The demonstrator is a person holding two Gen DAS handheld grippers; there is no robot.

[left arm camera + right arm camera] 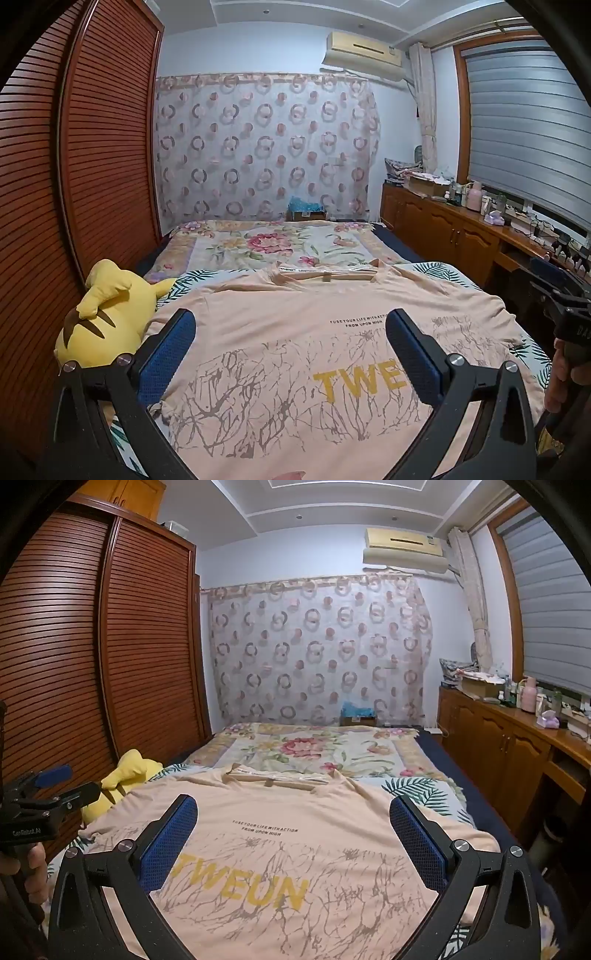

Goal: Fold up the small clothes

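The left gripper (290, 332) stands spread as wide as it goes, its blue pads (168, 356) apart and holding nothing; it hangs above the peach T-shirt (295, 354) without touching it. The right gripper (293, 816) is spread just as wide, empty too, over the same shirt (295, 849).

The shirt lies flat and face up on the bed (424, 786), directly beneath and ahead of both grippers. Its hem is nearest them and its collar (273, 775) farthest, so its long axis runs straight away from the grippers.

Between the right gripper's fingers the chest reads "TWEUN" (240, 886) in yellow capitals over a branch-like print; farther on, small dark lines read "FUSE YOUR LIFE WITH ACTION / FROM UPON HIGH" (264, 830). The neck label is too small to read.

Left of the left gripper, beside the shirt's sleeve, lies a yellow plush toy (107, 317). Beyond the collar a floral blanket (273, 247) covers the bed.
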